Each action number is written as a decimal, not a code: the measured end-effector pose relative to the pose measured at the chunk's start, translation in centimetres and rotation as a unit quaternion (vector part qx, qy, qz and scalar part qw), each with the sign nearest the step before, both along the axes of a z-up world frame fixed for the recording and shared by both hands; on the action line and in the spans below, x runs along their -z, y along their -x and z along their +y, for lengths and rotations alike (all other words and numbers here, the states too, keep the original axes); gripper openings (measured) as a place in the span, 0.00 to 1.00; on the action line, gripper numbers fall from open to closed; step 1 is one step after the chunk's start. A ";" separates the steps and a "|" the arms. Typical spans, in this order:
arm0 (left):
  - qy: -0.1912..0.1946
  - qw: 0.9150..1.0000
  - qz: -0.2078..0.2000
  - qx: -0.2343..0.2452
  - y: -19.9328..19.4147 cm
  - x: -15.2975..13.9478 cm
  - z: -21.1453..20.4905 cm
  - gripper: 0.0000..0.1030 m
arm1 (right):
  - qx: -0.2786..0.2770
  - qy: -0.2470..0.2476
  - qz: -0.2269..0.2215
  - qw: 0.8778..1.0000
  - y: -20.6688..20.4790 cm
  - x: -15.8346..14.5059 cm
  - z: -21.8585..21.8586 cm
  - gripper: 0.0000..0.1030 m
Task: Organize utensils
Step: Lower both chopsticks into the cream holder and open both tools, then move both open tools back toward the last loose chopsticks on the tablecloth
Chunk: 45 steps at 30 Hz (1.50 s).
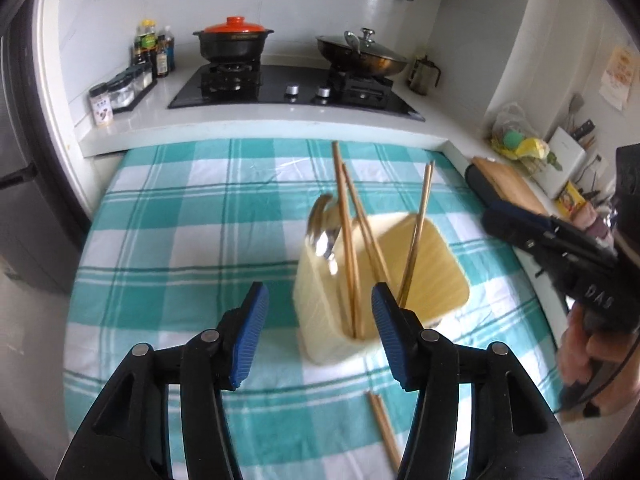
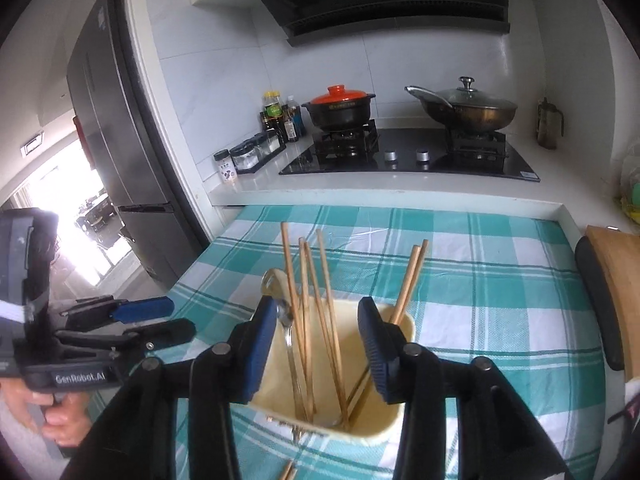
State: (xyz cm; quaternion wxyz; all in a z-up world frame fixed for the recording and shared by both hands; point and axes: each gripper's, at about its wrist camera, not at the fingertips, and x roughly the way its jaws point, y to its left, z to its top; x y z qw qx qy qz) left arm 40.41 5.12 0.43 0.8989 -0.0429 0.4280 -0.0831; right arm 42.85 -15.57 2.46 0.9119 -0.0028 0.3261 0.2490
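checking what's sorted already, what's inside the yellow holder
Inside the holder stand several chopsticks and a metal spoon. Its walls hide their lower ends and the bottom.

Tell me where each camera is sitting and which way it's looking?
Left wrist view: sits on the left gripper, looking down at the yellow holder on the checked cloth, stove behind; its open blue-padded fingers show, with the right gripper and hand at the right edge.
Right wrist view: sits on the right gripper, looking down into the holder; its open fingers show, with the left gripper at the left.
Both share the holder, chopsticks, cloth and stove.
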 end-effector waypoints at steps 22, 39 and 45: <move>0.021 0.999 0.039 -0.002 17.8 13.2 -6.2 0.83 | 0.059 0.046 0.109 0.991 24.6 17.9 -3.4 0.41; -0.055 0.996 0.061 -0.029 15.5 18.0 -9.1 0.84 | 0.108 0.041 0.083 0.990 26.5 17.9 -5.0 0.41; 0.008 0.997 0.072 -0.025 16.0 17.3 -8.4 0.84 | 0.115 0.034 0.075 0.990 26.7 17.6 -5.3 0.41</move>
